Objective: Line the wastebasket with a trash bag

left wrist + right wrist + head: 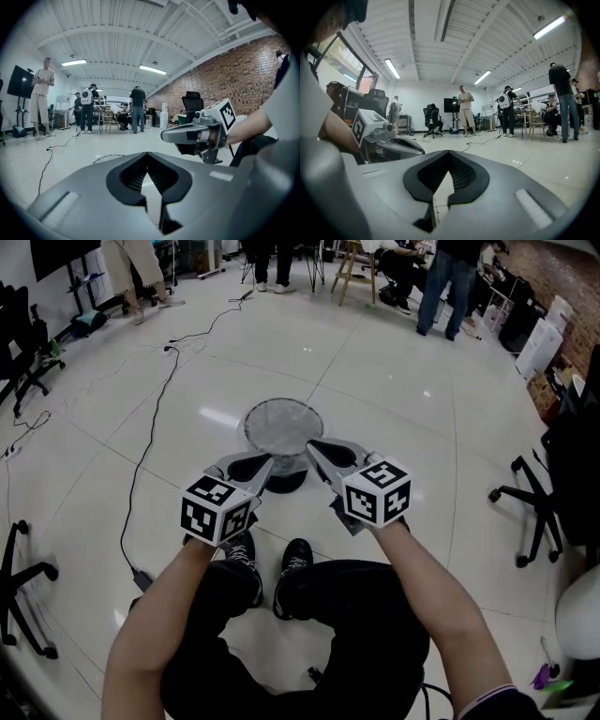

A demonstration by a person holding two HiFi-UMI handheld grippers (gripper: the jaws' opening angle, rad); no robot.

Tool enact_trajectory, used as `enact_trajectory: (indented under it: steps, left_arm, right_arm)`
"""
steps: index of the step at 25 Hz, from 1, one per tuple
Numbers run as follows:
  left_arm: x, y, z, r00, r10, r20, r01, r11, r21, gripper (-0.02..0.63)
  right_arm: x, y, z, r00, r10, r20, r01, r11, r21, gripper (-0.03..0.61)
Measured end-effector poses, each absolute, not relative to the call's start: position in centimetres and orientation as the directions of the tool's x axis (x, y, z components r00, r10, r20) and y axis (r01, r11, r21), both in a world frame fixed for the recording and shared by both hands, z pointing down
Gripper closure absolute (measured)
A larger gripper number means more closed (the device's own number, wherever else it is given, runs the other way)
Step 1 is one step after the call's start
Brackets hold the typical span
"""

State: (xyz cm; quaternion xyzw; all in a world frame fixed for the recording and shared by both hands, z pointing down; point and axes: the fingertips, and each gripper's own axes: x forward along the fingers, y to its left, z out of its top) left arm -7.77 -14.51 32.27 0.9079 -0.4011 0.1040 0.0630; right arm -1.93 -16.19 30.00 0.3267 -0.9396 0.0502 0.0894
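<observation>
The left gripper [270, 463] hovers just on the near side of the wastebasket [283, 430], tip aimed towards it and slightly down. Its own view shows the jaws clenched with nothing between them; only bare floor shows through the gap behind the pads.

The wastebasket, a round mesh one on a dark base, stands upright on the white tiled floor [394, 381], straight ahead of the person's shoes [277, 568]. Its inside looks pale and faintly crinkled. That could be a thin clear liner already in place or just the floor seen through the mesh, and I cannot tell which. No loose trash bag shows near the wastebasket, on the floor or in either gripper.

The right gripper [312, 444] sits at the near right of the wastebasket, its tip over the near rim in the head view and apart from the left gripper. Its jaws are also closed and hold nothing.

As I read it, no step is in hand. Both grippers wait empty in front of the wastebasket, either before a bag is fetched or after one has been seated. If the wastebasket is unlined, the next move calls for opening a gripper and finding a bag, which lies outside these views. If a liner is there, both grippers should check that its edge folds over the rim all round.

A black cable [150, 427] runs along the floor well left of the wastebasket and is no obstacle to either gripper.
</observation>
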Motion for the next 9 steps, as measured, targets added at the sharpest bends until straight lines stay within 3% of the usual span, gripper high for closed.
enact_trajectory:
  steps: [9]
  left_arm:
    - [-7.74, -14.35, 32.42, 0.658, -0.712, 0.244, -0.740, -0.672, 0.034, 0.601]
  right_arm:
    - [-1.98, -16.07, 29.97, -0.769, -0.606, 0.201, -0.624, 0.780, -0.035, 0.578]
